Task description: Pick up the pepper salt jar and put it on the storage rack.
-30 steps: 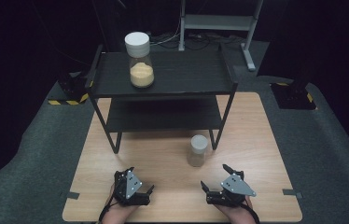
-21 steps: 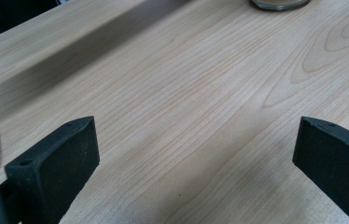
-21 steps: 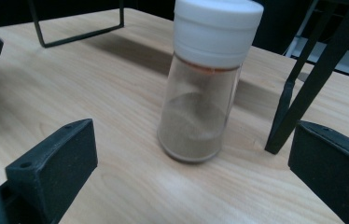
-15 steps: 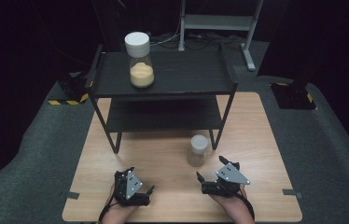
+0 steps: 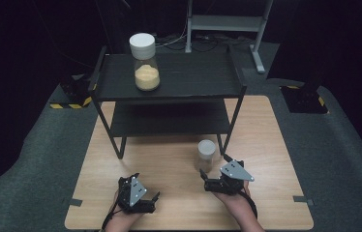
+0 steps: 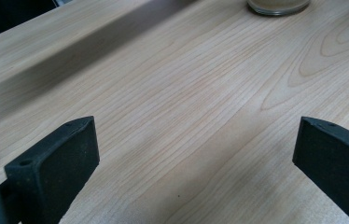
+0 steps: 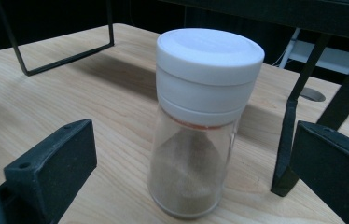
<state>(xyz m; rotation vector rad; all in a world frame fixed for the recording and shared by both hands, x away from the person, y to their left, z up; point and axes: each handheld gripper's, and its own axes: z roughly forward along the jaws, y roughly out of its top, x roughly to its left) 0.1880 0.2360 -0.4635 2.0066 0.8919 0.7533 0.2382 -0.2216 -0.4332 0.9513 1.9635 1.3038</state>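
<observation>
Right tongs [image 5: 211, 182], jaws wide and empty, face the upright jar [image 7: 200, 126] straight ahead on the bench [image 5: 169, 159], probably not touching; left tongs [image 5: 151, 200], also spread, lie farther off.

White-capped clear jar [image 7: 196, 130], brown powder [image 7: 186, 182]

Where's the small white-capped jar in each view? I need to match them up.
High view: small jar stands on the table, just ahead of the right gripper.
Left gripper view: its base at the top edge.
Right gripper view: centre, between the open jaws.
Shared landmark: wooden table.
</observation>
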